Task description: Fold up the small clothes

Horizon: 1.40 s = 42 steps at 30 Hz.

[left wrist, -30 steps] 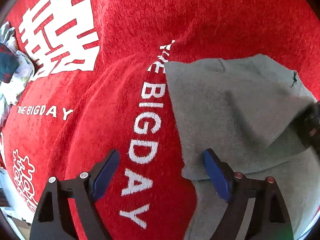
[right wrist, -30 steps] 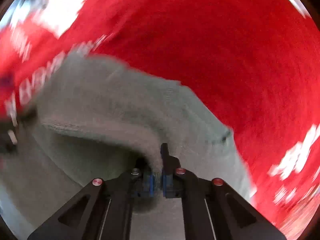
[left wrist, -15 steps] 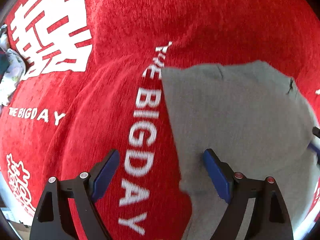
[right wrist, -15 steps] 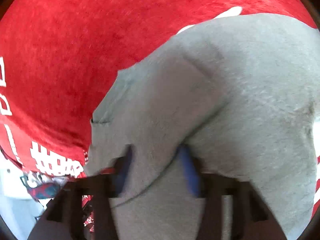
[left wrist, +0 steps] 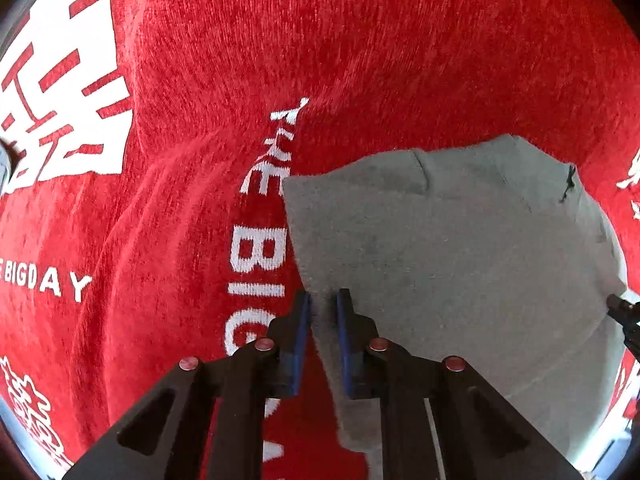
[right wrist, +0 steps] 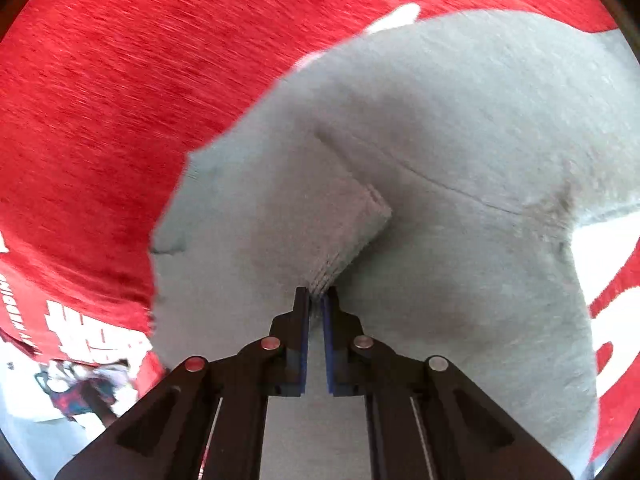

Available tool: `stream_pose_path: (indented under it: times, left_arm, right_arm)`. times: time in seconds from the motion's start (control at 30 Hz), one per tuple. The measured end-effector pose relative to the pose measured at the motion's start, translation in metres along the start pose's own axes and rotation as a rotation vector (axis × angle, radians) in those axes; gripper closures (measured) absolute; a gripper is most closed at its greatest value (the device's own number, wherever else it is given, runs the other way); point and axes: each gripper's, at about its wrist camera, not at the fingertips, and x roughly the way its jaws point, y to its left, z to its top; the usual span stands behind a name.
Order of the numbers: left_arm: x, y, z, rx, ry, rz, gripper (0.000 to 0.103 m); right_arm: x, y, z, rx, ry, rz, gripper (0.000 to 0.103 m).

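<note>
L gripper (left wrist: 322, 300): jaws just closed, pinching left edge of grey garment (left wrist: 460, 248). R gripper (right wrist: 315, 298): jaws just closed, pinching a ribbed fold of same garment. Garment lies on red blanket (left wrist: 360, 60) w/ white "BIG DAY" lettering (left wrist: 256, 256).

Red cloth (left wrist: 400, 60), white print. One line reads "THE BIG", lower letters cut off behind the fingers (left wrist: 298, 344) and grey garment (left wrist: 460, 248). Second line at left edge: "BIGDAY", start clipped. Large white Chinese-style character upper left. Right wrist view: print too blurred to read.
</note>
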Motion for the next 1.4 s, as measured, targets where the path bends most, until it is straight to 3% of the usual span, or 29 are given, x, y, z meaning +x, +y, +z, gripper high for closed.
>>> stream_pose_path:
  times: [0.07,0.2,0.4,0.43,0.5,0.53,0.57,0.73,0.87,0.9,0.93,0.97,1.03,1.37,1.4]
  left_arm:
    - [-0.001,0.0,-0.001,0.019,-0.002,0.023,0.087]
    - [-0.01,0.0,-0.006,0.027,0.001,0.082,0.087]
    - [-0.041,-0.018,-0.021,0.031,-0.015,0.09,0.087]
    - [-0.045,-0.027,-0.024,0.035,-0.016,0.08,0.087]
    - [-0.051,-0.045,-0.029,0.043,-0.011,0.058,0.087]
    - [-0.053,-0.054,-0.034,0.049,-0.008,0.049,0.087]
    - [-0.056,-0.067,-0.038,0.059,-0.006,0.042,0.087]
    - [-0.055,-0.129,-0.051,0.122,0.029,0.035,0.086]
    - [-0.049,-0.171,-0.058,0.155,0.05,-0.003,0.085]
    - [-0.049,-0.181,-0.06,0.17,0.049,-0.006,0.054]
    - [-0.049,-0.192,-0.062,0.181,0.045,0.005,0.005]
    - [-0.049,-0.198,-0.062,0.184,0.032,0.034,0.0]
    - [-0.052,-0.216,-0.064,0.216,0.002,0.075,0.001]
    - [-0.046,-0.282,-0.058,0.245,0.044,0.096,0.001]
    - [-0.04,-0.276,-0.057,0.249,0.05,0.101,0.001]
  right_arm:
    - [-0.003,-0.002,0.002,-0.014,-0.005,-0.005,0.096]
    - [-0.028,-0.01,0.01,-0.057,-0.053,-0.157,0.096]
    - [-0.054,-0.038,0.011,-0.037,-0.014,-0.137,0.095]
    - [-0.055,-0.039,0.009,-0.041,-0.007,-0.132,0.092]
    - [-0.059,-0.043,0.004,-0.05,0.013,-0.118,0.069]
    - [-0.063,-0.045,0.001,-0.052,0.02,-0.11,0.048]
    - [-0.068,-0.047,-0.002,-0.053,0.022,-0.1,0.042]
    - [-0.068,-0.052,-0.013,-0.029,0.034,-0.062,0.04]
    - [-0.082,-0.073,-0.009,0.001,0.012,-0.038,0.03]
    - [-0.086,-0.078,-0.008,0.007,0.004,-0.034,0.028]
    - [-0.091,-0.084,-0.006,0.017,-0.006,-0.03,0.027]
    - [-0.096,-0.093,-0.003,0.03,-0.015,-0.026,0.026]
    - [-0.105,-0.107,0.0,0.054,-0.032,-0.025,0.026]
    - [-0.144,-0.21,0.028,0.301,-0.164,-0.035,0.022]
    - [-0.146,-0.218,0.031,0.328,-0.171,-0.031,0.022]
